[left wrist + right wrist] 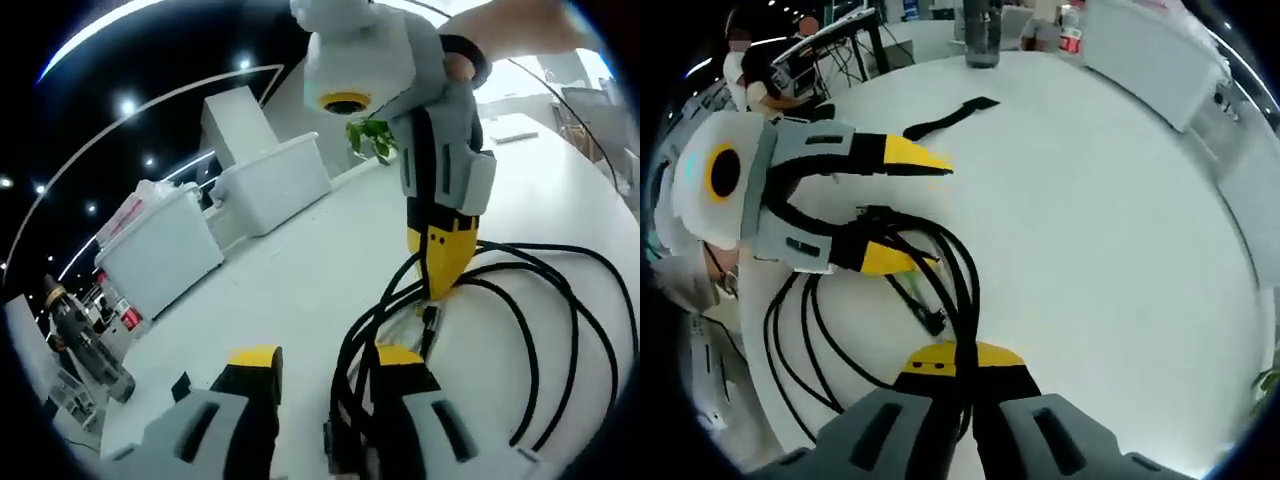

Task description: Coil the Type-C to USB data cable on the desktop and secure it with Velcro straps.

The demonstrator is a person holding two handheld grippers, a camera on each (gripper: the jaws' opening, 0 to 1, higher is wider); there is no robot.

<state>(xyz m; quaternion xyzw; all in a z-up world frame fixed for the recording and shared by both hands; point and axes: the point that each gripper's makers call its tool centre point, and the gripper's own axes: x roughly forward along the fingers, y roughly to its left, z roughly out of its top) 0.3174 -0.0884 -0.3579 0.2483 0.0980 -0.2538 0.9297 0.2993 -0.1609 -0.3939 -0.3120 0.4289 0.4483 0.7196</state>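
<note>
A black data cable [940, 270] lies in loose loops on a white desktop [1120, 220], low and left of centre in the right gripper view. The right gripper [958, 362], rising from the bottom edge, has its yellow-tipped jaws shut on a bundle of strands, apparently to keep the turns together while the coil is shaped. The left gripper [910, 205] enters from the left with jaws spread apart; several strands cross its lower jaw, and one connector end [932, 320] dangles free beneath.

In the left gripper view the loops [520, 340] spread through the lower right. The left gripper [325, 365] stands open at the bottom, with strands bunched against its right jaw, while the right gripper [440, 275] descends from the top, pinching the strands.

The right gripper view adds a black Velcro strap [952, 117] lying apart near the upper centre, unused. The left gripper view adds white storage bins [215, 215] at the upper left.
</note>
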